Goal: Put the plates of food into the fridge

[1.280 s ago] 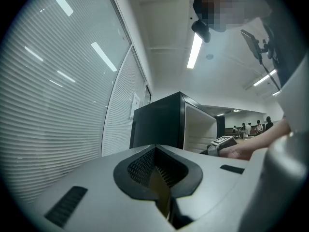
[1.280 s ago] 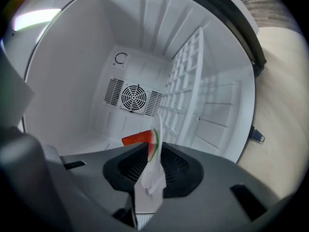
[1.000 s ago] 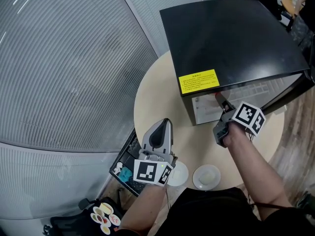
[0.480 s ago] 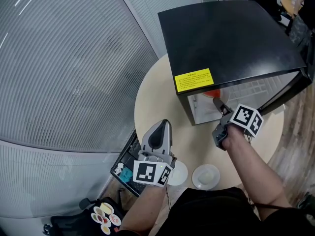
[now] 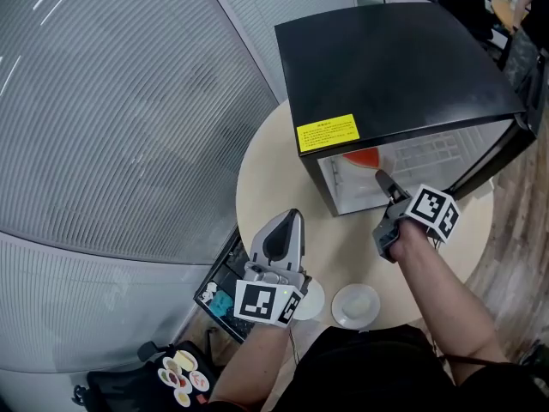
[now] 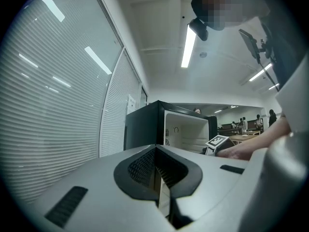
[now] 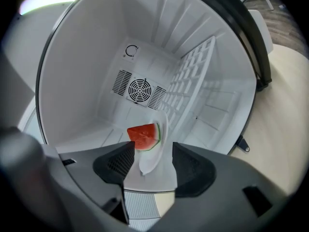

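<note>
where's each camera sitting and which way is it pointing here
Head view: on the person's head, looking steeply down at the table, fridge, left claw, right claw and forearms.
Left gripper view: on the left claw, looking level at the fridge; its shut jaws and the right forearm show.
Right gripper view: on the right claw, looking into the fridge; its jaws, just opened, flank the watermelon plate.
Shared: all three see the fridge.

Left gripper (image 6: 157, 174), jaws together, faces the open fridge (image 6: 144, 127).
</note>
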A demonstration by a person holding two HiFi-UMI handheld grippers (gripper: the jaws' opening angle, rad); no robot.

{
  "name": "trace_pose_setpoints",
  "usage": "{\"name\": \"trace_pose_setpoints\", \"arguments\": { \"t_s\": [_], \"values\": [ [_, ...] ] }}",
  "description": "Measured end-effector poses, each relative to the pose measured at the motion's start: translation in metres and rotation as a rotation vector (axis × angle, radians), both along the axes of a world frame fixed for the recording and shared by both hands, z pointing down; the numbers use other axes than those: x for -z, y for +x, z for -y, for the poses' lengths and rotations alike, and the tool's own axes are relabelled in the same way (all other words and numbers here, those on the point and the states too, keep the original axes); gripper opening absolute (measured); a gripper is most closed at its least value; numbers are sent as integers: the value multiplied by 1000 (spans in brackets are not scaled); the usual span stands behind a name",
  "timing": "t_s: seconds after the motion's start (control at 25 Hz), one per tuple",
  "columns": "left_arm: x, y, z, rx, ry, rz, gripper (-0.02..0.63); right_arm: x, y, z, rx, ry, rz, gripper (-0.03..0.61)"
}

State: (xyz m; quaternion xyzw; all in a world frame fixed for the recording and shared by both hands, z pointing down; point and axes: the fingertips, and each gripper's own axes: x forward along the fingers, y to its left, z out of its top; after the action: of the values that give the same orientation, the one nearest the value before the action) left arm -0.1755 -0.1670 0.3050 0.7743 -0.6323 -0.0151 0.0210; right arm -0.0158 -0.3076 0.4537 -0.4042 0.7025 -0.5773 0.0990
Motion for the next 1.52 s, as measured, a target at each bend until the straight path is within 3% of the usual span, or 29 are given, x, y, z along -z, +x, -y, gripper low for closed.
{"name": "trace_pose_setpoints", "arguments": {
  "t_s": [0.2,0.48,0.88,1.16,1.52],
  "values": [
    [7,16,-9,1,6,-8,5,6,14,-8,12,28,20,244],
    [16,29,-32,78,20,-19,5,22,41,-24,70,85,19,244],
    [27,69,-79,140,13,53,5,32,73,-59,188,166,-42,244],
    [23,74,-118,206,-6,117,5,29,68,-92,281,210,-38,244],
    [16,71,-149,201,-4,116,5,17,77,-142,324,226,-60,243]
  ]
}}
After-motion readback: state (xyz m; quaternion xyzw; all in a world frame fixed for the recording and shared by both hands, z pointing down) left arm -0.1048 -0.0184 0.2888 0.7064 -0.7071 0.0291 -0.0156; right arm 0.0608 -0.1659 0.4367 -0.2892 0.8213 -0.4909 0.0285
